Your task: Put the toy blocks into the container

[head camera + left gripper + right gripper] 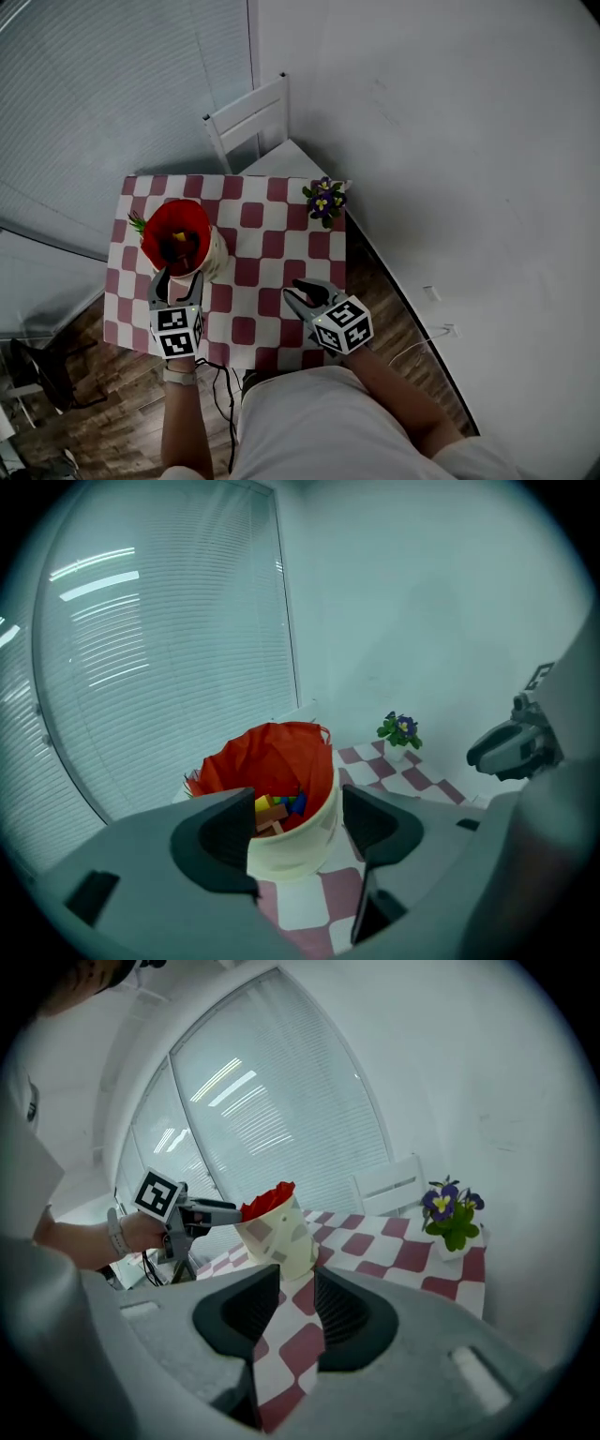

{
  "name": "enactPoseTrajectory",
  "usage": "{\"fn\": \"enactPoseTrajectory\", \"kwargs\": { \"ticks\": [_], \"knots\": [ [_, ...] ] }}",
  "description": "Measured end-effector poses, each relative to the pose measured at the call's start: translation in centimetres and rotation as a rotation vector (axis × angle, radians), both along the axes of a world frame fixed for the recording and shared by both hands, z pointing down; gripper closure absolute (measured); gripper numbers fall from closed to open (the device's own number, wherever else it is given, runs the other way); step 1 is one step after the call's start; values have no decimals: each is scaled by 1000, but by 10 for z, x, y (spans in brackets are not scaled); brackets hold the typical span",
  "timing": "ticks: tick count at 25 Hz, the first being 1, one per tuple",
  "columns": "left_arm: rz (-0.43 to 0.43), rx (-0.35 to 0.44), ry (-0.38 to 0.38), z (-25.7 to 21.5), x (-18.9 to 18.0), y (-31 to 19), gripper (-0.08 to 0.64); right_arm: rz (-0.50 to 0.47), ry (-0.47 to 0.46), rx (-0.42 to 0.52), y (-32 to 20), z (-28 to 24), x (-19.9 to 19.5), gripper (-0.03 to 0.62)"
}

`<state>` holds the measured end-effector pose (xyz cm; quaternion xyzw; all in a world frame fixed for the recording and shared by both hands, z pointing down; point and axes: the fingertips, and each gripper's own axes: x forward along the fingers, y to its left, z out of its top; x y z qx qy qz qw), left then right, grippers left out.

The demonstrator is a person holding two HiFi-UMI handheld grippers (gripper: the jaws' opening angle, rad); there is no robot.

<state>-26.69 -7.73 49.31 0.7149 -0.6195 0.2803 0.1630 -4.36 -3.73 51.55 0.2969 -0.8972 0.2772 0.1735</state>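
Observation:
A cream container (214, 255) with a red liner stands on the left part of the checked table (272, 246). Toy blocks (275, 808), yellow, blue and brown, lie inside it; from the head view the toy blocks (178, 246) are small specks in the red liner. My left gripper (176, 279) hovers at the container's near side, open and empty, and in the left gripper view the container (291, 841) sits just beyond the left gripper (298, 810). My right gripper (305, 296) hangs over the table's near right part. In its own view the right gripper (297, 1283) holds nothing, jaws a narrow gap apart.
A small pot of purple and yellow flowers (324, 201) stands at the table's far right corner. A white chair (248, 117) is pushed in behind the table. Window blinds run along the left and a white wall along the right. Cables lie on the wooden floor (103, 375).

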Motion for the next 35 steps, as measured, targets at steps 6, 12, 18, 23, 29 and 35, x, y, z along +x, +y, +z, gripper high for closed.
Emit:
{"fn": "enactPoseTrajectory", "kwargs": {
  "ticks": [6, 12, 18, 23, 29, 35],
  "knots": [
    [45, 56, 100, -22, 29, 29, 281, -71, -64, 82, -6, -42, -18, 485],
    [110, 133, 186, -48, 59, 50, 281, -151, -57, 221, -8, -81, -32, 485],
    [149, 225, 271, -76, 83, 63, 281, -215, -46, 356, -2, -111, -44, 485],
    [179, 297, 316, -100, 95, 72, 281, -232, -54, 435, 2, -132, -45, 485],
    [197, 350, 335, -116, 100, 81, 281, -237, -77, 491, 7, -153, -44, 485],
    [195, 368, 345, -125, 102, 87, 281, -262, -85, 529, 14, -163, -45, 485]
  ]
}}
